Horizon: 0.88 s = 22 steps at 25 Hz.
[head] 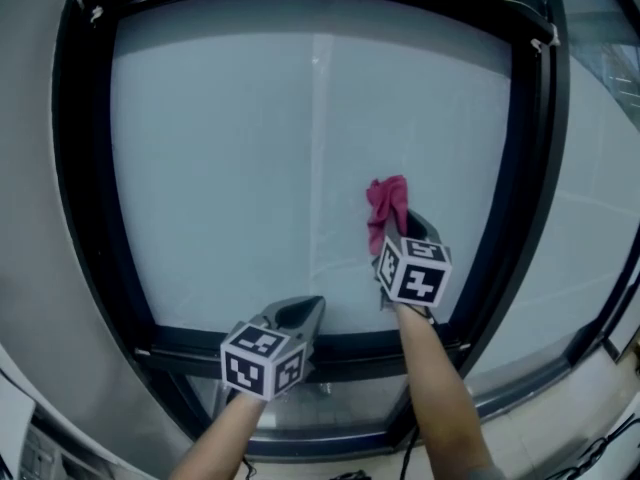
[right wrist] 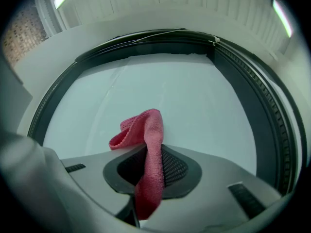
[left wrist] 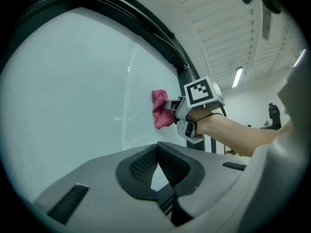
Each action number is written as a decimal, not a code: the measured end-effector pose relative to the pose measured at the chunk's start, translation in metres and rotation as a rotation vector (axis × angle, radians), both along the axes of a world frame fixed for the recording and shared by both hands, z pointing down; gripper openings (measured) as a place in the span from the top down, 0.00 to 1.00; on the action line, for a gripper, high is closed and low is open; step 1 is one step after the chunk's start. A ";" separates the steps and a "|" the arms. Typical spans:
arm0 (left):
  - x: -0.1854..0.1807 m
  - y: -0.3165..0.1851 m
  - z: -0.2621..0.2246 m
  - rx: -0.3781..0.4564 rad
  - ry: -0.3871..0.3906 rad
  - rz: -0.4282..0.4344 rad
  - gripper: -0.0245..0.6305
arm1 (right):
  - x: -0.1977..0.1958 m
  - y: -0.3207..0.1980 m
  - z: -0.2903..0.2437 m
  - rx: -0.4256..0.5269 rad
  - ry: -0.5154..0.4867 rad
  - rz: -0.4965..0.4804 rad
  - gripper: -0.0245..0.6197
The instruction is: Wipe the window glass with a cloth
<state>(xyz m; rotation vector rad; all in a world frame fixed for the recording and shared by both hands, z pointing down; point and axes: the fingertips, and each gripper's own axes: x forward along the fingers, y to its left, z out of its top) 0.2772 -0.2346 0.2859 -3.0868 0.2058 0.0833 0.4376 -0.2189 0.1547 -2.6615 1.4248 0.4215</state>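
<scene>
Lengthwise, the cloth [head: 387,206] points up the glass [head: 240,168], pinched by the right gripper [head: 401,226]; left gripper [head: 312,306] closed

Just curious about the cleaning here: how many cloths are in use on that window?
1. The pink cloth is pinched in the right gripper, against the window glass right of centre. The left gripper is shut, empty.

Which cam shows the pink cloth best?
Right gripper view: the pink terry cloth fills the centre, pinched between the right gripper's shut jaws. Head view shows only its bunched top above that gripper, in front of the window glass. Left gripper view shows it small, side-on, at the glass.
</scene>
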 end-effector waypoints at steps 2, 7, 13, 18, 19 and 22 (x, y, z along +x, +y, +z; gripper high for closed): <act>0.010 0.004 0.003 0.000 -0.005 0.015 0.95 | 0.015 0.011 0.001 0.005 -0.006 0.028 0.86; 0.031 0.014 0.005 0.006 -0.014 0.049 0.95 | 0.053 0.040 0.006 0.007 -0.016 0.099 0.86; 0.049 0.025 0.009 0.010 -0.025 0.082 0.95 | 0.096 0.078 0.012 0.015 -0.050 0.191 0.86; 0.057 0.029 0.008 0.011 -0.025 0.099 0.95 | 0.127 0.101 0.019 0.005 -0.085 0.254 0.86; 0.059 0.029 0.008 0.011 -0.025 0.102 0.95 | 0.132 0.105 0.020 0.005 -0.095 0.264 0.86; 0.062 0.030 0.011 0.004 -0.027 0.111 0.95 | 0.147 0.118 0.023 0.015 -0.113 0.309 0.86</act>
